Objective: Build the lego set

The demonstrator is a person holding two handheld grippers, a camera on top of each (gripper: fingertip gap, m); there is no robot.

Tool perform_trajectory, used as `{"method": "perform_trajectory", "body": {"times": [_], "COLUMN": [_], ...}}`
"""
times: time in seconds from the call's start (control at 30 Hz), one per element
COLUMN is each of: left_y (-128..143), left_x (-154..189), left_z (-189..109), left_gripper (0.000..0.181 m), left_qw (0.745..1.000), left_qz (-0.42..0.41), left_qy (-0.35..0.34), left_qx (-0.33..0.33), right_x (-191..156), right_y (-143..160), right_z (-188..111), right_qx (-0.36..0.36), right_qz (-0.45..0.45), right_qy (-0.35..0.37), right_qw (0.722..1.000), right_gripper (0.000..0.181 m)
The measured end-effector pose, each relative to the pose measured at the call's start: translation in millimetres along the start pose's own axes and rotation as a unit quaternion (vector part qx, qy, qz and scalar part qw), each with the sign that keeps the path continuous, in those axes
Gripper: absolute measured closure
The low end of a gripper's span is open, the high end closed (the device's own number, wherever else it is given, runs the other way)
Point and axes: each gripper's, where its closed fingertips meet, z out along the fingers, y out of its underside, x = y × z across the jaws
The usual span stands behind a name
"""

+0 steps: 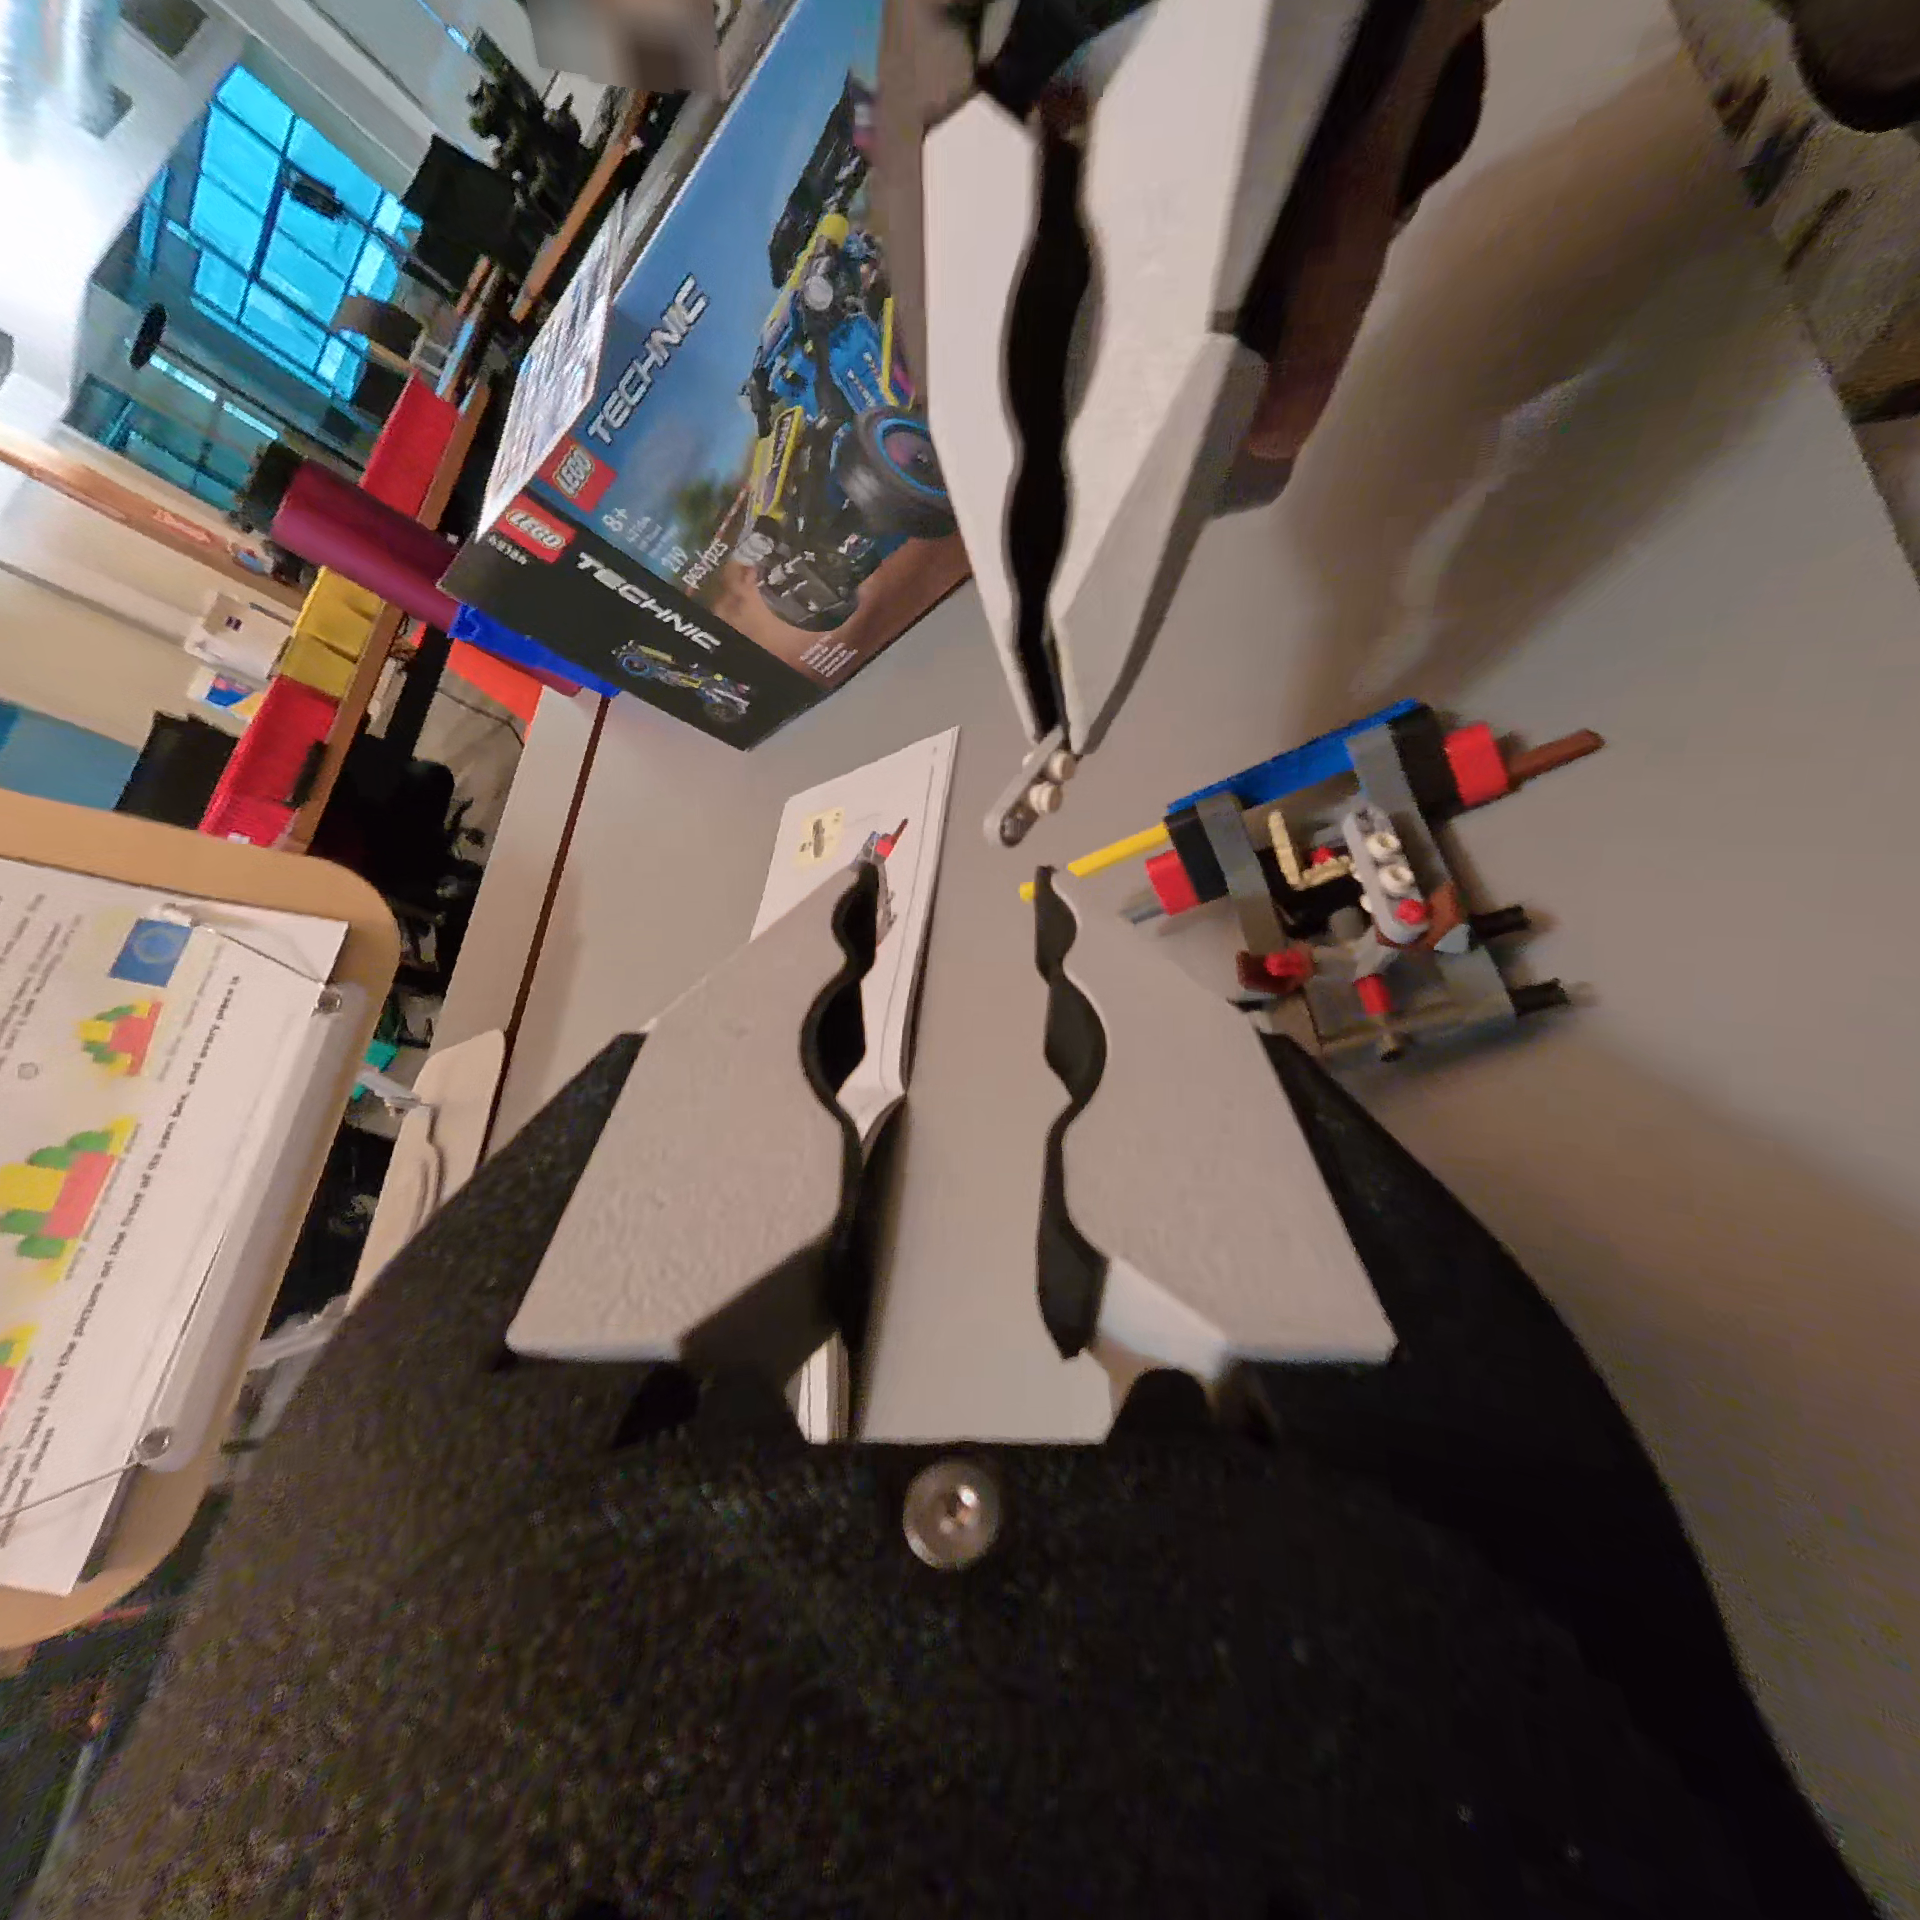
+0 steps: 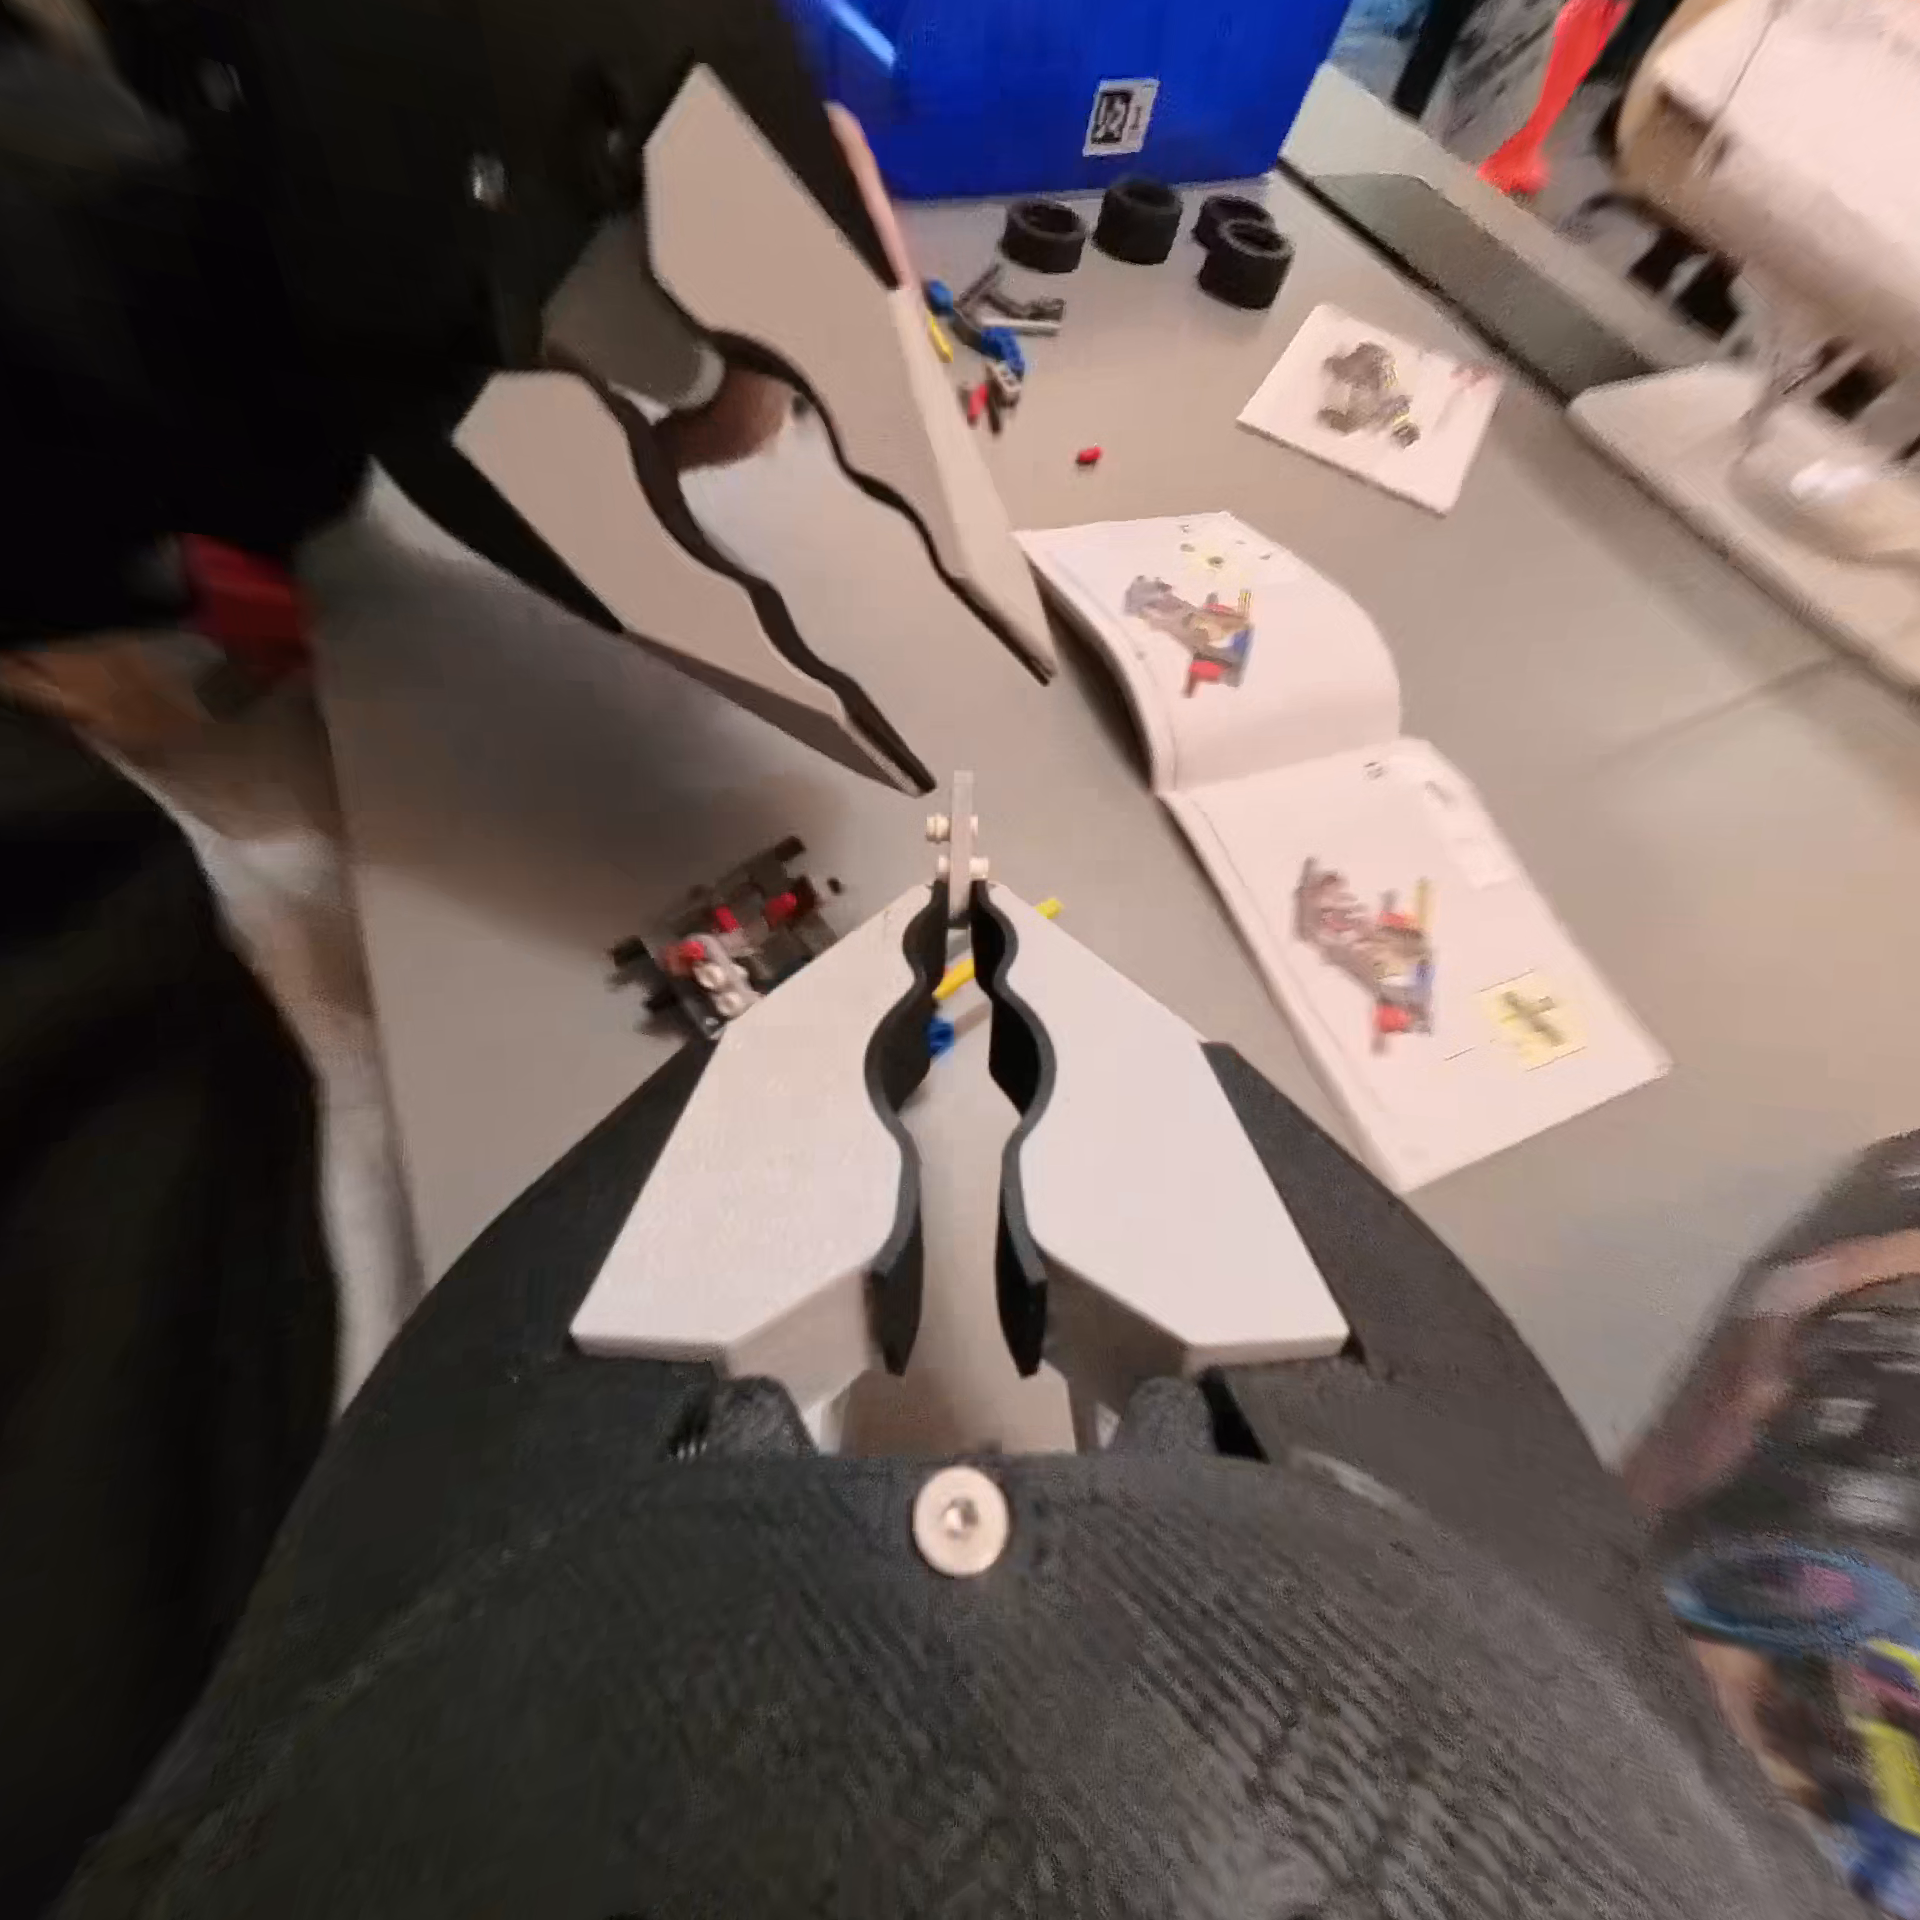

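Note:
My right gripper (image 2: 964,906) is shut on a small grey beam (image 2: 961,842) with white pins, held above the grey table. In the left wrist view it comes down from the top (image 1: 1060,732) with the beam (image 1: 1027,798) sticking out of its tips. My left gripper (image 1: 956,888) is open and empty, its tips just below the beam; in the right wrist view it reaches in from the upper left (image 2: 977,727). The partly built grey, black, red and blue model (image 1: 1351,894) lies on the table to the right, with a yellow axle (image 1: 1101,860); it also shows in the right wrist view (image 2: 727,945).
An open instruction booklet (image 2: 1351,831) lies on the table (image 2: 1558,675), with a loose sheet (image 2: 1371,405) beyond. Several black tyres (image 2: 1143,223), loose small pieces (image 2: 987,332) and a blue bin (image 2: 1039,83) are at the far end. The set's box (image 1: 727,436) stands nearby. The grippers are tip to tip, or close to it.

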Motion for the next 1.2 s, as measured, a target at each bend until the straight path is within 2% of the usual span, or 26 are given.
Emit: {"method": "perform_trajectory", "body": {"times": [0.03, 0.13, 0.27, 0.5, 0.7, 0.73, 0.83, 0.93, 1.0, 1.07, 1.13, 1.2], "left_y": [-0.2, -4.0, -13.0, -19.5, -16.0, -12.6, 2.8, 8.3, 10.0, 9.7, 11.4, 12.8], "left_x": [2.1, 6.1, 7.4, 11.8, 15.4, 14.2, 10.6, 15.4, 19.9, 21.3, 20.8, 22.5], "left_z": [-1.9, -6.9, -10.2, -10.1, -8.3, -7.5, -4.7, -1.3, 0.7, 1.0, 0.6, -0.3], "left_gripper": [0.152, 0.151, 0.152, 0.170, 0.175, 0.175, 0.175, 0.175, 0.175, 0.175, 0.175, 0.175], "left_qw": [1.000, 0.998, 0.991, 0.976, 0.981, 0.983, 0.993, 0.997, 0.989, 0.979, 0.968, 0.954], "left_qz": [0.011, 0.061, 0.131, 0.215, 0.194, 0.182, 0.112, -0.014, -0.100, -0.159, -0.207, -0.255], "left_qy": [0.004, 0.000, -0.023, -0.035, -0.019, -0.016, 0.010, 0.059, 0.091, 0.112, 0.126, 0.145], "left_qx": [0.002, 0.012, 0.027, 0.023, 0.013, 0.002, -0.042, -0.056, -0.061, -0.057, -0.060, -0.064], "right_x": [-3.8, -8.7, -14.6, -25.6, -23.0, -21.1, -14.0, -2.4, 1.8, 2.5, 1.5, -1.3], "right_y": [0.4, -5.1, -14.7, -17.6, -13.9, -13.3, -3.2, 2.0, -2.0, 3.8, 6.5, -1.1], "right_z": [0.5, -2.5, -9.0, -10.4, -7.3, -6.8, -1.9, 2.0, 3.2, 7.2, 10.3, 10.1], "right_qx": [0.007, 0.044, 0.091, 0.105, 0.100, 0.099, 0.070, 0.038, 0.029, -0.006, -0.018, 0.002], "right_qz": [0.045, 0.178, 0.306, 0.335, 0.327, 0.319, 0.234, 0.037, -0.118, -0.232, -0.301, -0.347], "right_qy": [-0.028, -0.101, -0.195, -0.244, -0.230, -0.220, -0.155, -0.035, 0.039, 0.079, 0.100, 0.119], "right_qw": [0.999, 0.978, 0.927, 0.904, 0.911, 0.916, 0.957, 0.998, 0.992, 0.970, 0.948, 0.930], "right_gripper": [0.180, 0.180, 0.179, 0.179, 0.179, 0.175, 0.155, 0.150, 0.153, 0.154, 0.151, 0.151]}}
